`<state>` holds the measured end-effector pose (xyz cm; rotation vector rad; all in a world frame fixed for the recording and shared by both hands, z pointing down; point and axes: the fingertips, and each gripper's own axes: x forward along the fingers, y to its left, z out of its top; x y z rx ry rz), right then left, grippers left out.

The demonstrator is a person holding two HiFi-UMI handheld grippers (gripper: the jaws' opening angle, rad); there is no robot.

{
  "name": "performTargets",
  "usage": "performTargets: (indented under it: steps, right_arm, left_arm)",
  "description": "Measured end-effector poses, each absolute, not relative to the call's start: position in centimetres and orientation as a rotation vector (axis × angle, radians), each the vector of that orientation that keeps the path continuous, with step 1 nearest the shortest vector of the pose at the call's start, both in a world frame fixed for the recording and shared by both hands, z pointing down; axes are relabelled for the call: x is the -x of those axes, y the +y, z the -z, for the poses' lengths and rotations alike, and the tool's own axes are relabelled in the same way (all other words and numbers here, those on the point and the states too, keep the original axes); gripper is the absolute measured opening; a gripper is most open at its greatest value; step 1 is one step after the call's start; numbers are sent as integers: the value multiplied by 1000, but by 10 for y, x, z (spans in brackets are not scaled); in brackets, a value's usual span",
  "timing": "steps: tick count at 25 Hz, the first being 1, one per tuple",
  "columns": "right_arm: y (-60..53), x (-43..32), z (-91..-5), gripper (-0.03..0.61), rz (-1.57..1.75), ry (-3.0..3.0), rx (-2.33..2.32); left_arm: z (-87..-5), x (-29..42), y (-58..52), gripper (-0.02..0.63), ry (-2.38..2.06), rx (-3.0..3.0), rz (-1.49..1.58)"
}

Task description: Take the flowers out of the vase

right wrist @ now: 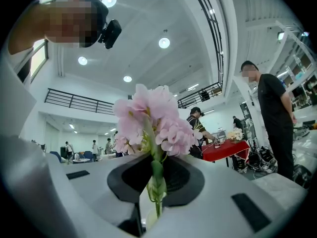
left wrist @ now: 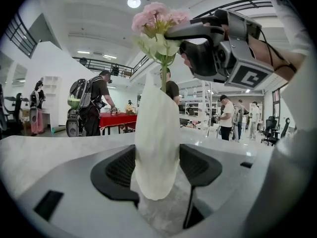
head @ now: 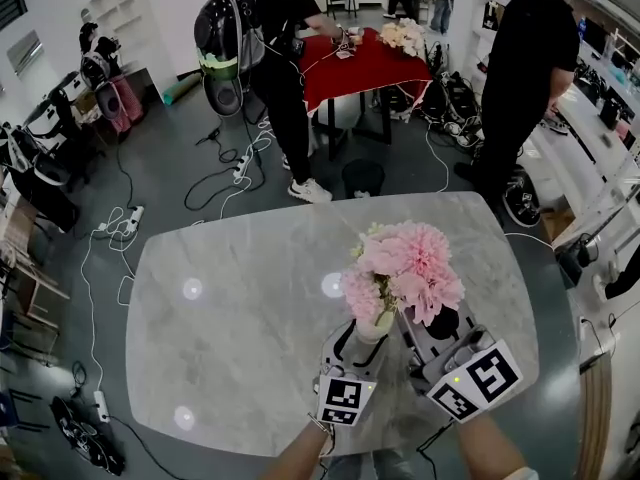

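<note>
1. The right gripper (right wrist: 156, 180) is pinched on the green stem (right wrist: 157, 175), with the pink flowers (right wrist: 148, 118) just above its jaws.
2. The stem stands upright, and directly below the jaws it drops into the mouth of the white vase (left wrist: 156, 133).
3. Lower down, the left gripper (left wrist: 157, 168) is clamped around the vase's belly and steadies it on the table (head: 230, 308).
4. The right gripper is the nearer one to the flowers, so the pull should probably go straight up along the stem.
</note>
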<state>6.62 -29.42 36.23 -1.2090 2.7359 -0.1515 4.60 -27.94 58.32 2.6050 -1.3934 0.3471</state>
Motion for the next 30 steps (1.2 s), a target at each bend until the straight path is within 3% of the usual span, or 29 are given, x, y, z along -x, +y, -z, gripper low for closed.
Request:
performTargets:
  steps: [30]
  right_arm:
    - [-306, -80, -315, 57, 142, 2730, 1211]
  left_arm:
    - [-549, -46, -277, 281, -1348, -2560, -295]
